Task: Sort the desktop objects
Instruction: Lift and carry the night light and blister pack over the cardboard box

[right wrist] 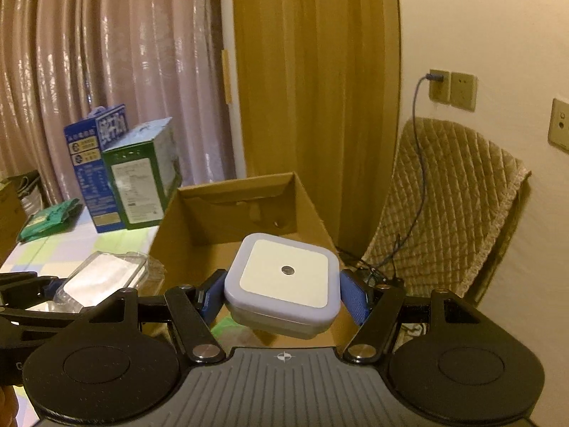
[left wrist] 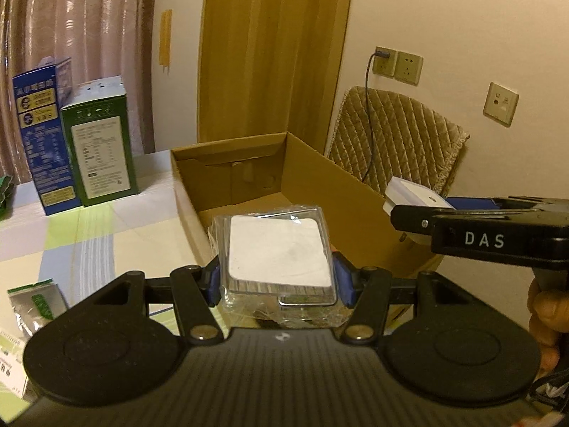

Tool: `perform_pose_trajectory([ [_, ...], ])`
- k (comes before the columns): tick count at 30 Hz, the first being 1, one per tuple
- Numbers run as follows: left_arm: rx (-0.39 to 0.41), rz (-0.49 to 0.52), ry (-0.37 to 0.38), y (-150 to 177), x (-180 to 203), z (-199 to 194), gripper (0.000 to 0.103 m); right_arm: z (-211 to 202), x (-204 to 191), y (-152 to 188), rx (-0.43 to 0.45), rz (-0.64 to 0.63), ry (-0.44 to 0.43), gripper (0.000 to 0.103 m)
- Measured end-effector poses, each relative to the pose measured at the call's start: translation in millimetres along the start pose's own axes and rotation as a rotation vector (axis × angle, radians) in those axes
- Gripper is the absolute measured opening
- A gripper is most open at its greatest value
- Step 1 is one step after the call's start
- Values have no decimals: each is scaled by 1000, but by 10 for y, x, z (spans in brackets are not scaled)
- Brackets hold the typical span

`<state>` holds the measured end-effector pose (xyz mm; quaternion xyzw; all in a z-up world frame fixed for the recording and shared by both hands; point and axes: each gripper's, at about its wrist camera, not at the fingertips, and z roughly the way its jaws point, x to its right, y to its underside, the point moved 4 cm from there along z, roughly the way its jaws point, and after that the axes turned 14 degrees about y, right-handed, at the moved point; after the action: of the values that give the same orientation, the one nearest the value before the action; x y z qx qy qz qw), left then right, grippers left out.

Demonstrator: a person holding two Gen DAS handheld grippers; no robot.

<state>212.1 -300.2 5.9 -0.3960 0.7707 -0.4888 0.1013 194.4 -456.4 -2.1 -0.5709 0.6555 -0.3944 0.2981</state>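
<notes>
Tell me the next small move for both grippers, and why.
Probably carry both forward over the open cardboard box before letting go. The left gripper is shut on the clear plastic case, the right gripper on the white square device, and both items seem to sit just short of the box's near edge.

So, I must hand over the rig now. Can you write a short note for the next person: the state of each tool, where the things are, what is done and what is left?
Left tool: shut on a clear plastic case with a white square pad inside, held in the air at the near end of the cardboard box.
Right tool: shut on a white square night light, also held before the box's near end.
Done: both items picked up. The part of the box in view holds nothing yet.
Left: put both items in the box. The blue carton, green carton and foil packet are on the table.
</notes>
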Motion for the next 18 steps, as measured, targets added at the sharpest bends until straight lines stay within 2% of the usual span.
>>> perform_pose_trajectory([
  [14, -16, 20, -12, -58, -55, 410, 55, 297, 97, -39, -29, 10, -10, 65],
  [18, 2, 28, -54, -65, -97, 411, 62, 341, 97, -29, -36, 12, -15, 65],
])
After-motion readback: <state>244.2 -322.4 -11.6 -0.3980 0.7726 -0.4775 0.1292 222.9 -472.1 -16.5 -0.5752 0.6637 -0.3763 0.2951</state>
